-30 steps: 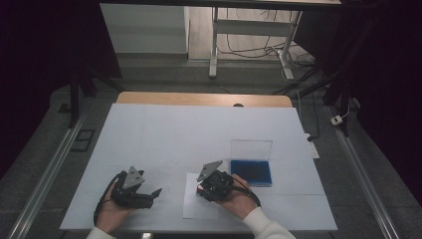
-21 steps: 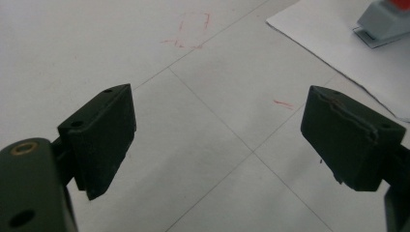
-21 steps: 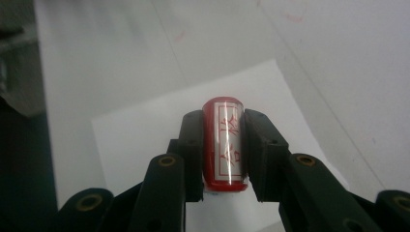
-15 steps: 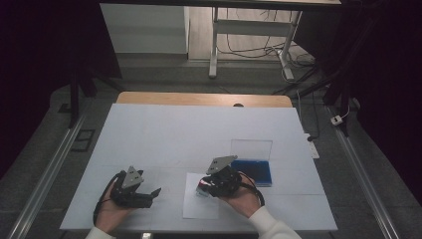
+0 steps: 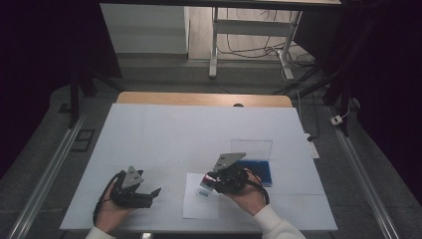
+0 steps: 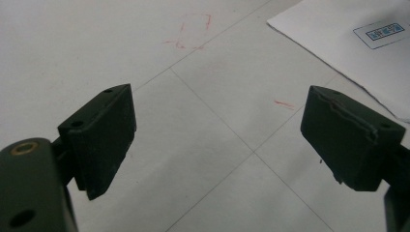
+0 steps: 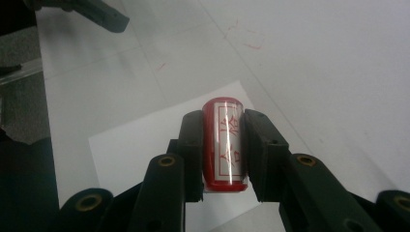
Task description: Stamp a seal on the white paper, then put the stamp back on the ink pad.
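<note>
Currently the left gripper (image 5: 149, 193) rests low on the white surface (image 5: 164, 134) with its fingers (image 6: 99, 137) released and nothing between them, well apart from the paper sheet (image 5: 199, 206). To its right, the right gripper (image 7: 223, 140) has its fingers clenched on the red stamp (image 7: 224, 144), whose long axis runs along the fingers and points toward the sheet below. Judged from this, the right hand is the nearer one; the stamp hangs just above the sheet, with the blue ink pad (image 5: 258, 172) behind it.

Stamp (image 7: 226, 145) base — hidden between jaws
</note>
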Demonstrator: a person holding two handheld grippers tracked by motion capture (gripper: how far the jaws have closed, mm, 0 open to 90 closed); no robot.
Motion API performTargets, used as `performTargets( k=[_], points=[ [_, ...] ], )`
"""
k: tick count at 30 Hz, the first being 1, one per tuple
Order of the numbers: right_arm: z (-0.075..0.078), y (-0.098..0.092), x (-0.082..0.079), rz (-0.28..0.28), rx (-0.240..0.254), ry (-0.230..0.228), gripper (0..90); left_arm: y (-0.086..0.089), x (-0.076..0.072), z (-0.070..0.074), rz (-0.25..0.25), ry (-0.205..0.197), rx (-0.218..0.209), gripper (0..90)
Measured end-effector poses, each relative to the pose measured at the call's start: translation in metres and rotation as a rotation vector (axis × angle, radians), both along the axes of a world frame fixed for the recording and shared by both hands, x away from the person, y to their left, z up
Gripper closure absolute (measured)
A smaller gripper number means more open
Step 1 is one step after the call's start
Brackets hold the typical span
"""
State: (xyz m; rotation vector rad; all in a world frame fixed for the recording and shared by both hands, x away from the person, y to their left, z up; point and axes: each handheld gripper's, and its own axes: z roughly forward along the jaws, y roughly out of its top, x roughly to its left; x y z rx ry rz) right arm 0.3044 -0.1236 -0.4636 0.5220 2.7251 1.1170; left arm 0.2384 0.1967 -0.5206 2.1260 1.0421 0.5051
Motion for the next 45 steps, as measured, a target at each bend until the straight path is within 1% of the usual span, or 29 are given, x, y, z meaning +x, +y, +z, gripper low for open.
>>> performTargets(
  k=[7,10,12,13,19,21,27,31,34,35,36,38,42,45],
  points=[
    [0.008,-0.011,0.003,-0.026,0.012,-0.024,69.4,0.000,0.000,-0.001,0.000,0.002,0.004,13.1],
    [0.011,-0.016,0.004,-0.032,0.009,-0.048,69.4,0.000,0.000,0.000,0.003,-0.004,0.005,13.1],
    [0.013,-0.019,0.005,-0.042,0.004,-0.057,69.4,0.000,0.000,0.000,0.002,-0.005,0.006,13.1],
    [0.014,-0.020,0.006,-0.046,0.013,-0.060,69.4,0.001,0.000,0.000,0.002,-0.006,0.004,13.1],
    [0.018,-0.034,0.013,-0.088,0.025,-0.066,69.4,0.002,0.000,0.000,0.006,-0.010,0.001,13.1],
    [0.020,-0.038,0.015,-0.105,0.015,-0.073,69.4,0.002,0.000,0.000,0.006,-0.010,0.001,13.1],
    [0.023,-0.049,0.019,-0.144,0.007,-0.093,69.4,0.001,0.000,0.000,0.006,-0.010,0.001,13.1],
    [0.024,-0.056,0.022,-0.168,0.002,-0.093,69.5,0.001,0.000,0.000,0.006,-0.010,0.002,13.1],
    [0.024,-0.060,0.024,-0.181,-0.005,-0.101,69.4,0.001,0.000,0.000,0.006,-0.009,0.003,13.1],
    [0.025,-0.062,0.024,-0.194,-0.008,-0.098,69.4,0.001,0.000,0.000,0.005,-0.009,0.003,13.1],
    [0.026,-0.065,0.026,-0.198,-0.011,-0.105,69.4,0.001,0.000,0.001,0.005,-0.009,0.002,13.1],
    [0.027,-0.070,0.027,-0.224,-0.004,-0.105,69.4,0.001,0.000,0.000,0.005,-0.008,0.003,13.2],
    [0.028,-0.079,0.031,-0.250,-0.007,-0.104,69.4,0.001,0.000,0.000,0.004,-0.007,0.004,13.2],
    [0.028,-0.084,0.034,-0.266,-0.021,-0.106,69.4,0.001,0.000,0.000,0.005,-0.005,0.005,13.2]
  ],
)
